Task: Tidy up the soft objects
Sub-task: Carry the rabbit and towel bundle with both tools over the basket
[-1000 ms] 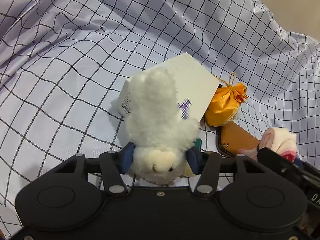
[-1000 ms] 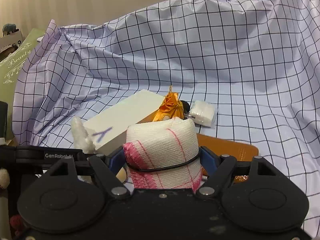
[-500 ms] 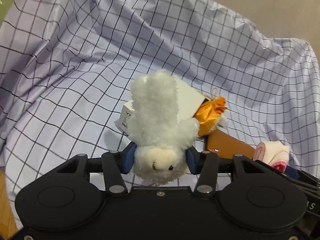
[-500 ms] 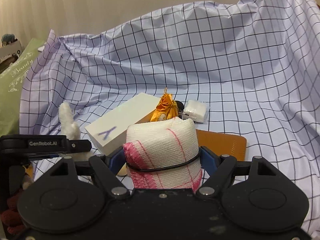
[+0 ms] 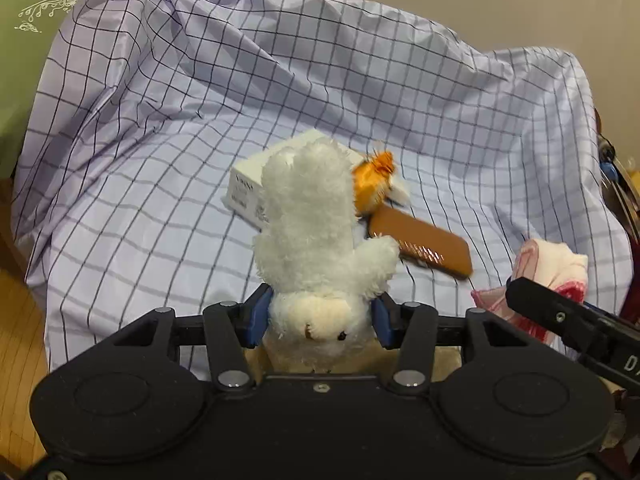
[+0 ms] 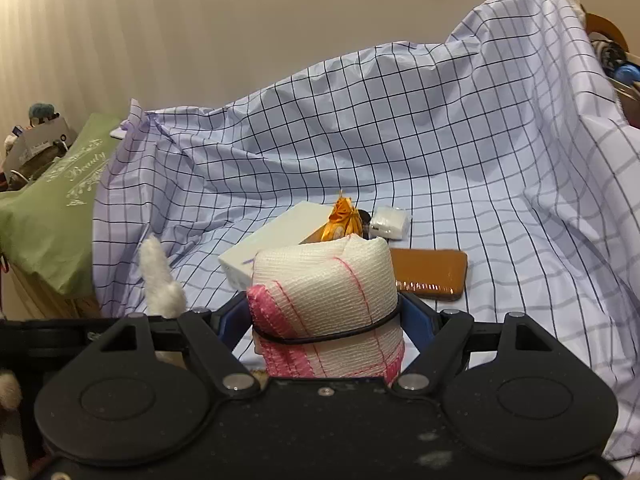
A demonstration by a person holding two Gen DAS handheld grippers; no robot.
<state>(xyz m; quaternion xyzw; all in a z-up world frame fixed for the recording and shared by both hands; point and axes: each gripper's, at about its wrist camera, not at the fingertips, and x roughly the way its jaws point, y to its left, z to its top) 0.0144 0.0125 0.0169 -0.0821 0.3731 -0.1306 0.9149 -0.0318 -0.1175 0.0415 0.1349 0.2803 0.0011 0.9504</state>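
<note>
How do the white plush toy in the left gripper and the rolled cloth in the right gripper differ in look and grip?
The white plush toy is fluffy and all cream-white; the rolled cloth is woven gauze with pink edging and a black band round it. The left gripper pinches the toy at its head, body pointing away; the right gripper clamps the cloth across its middle. Both are soft, held off the checked sheet.

Both cameras sit just behind their own jaws and look forward, tilted down, at a checked cloth [image 5: 168, 184]. The left wrist view looks down more steeply; the right wrist view sits lower, taking in the wall at 12 o'clock. Both share the white box [image 5: 248, 184] [image 6: 276, 240], the orange pouch [image 5: 372, 184] [image 6: 342, 220] and the brown case [image 5: 424, 246] [image 6: 432, 274].
</note>
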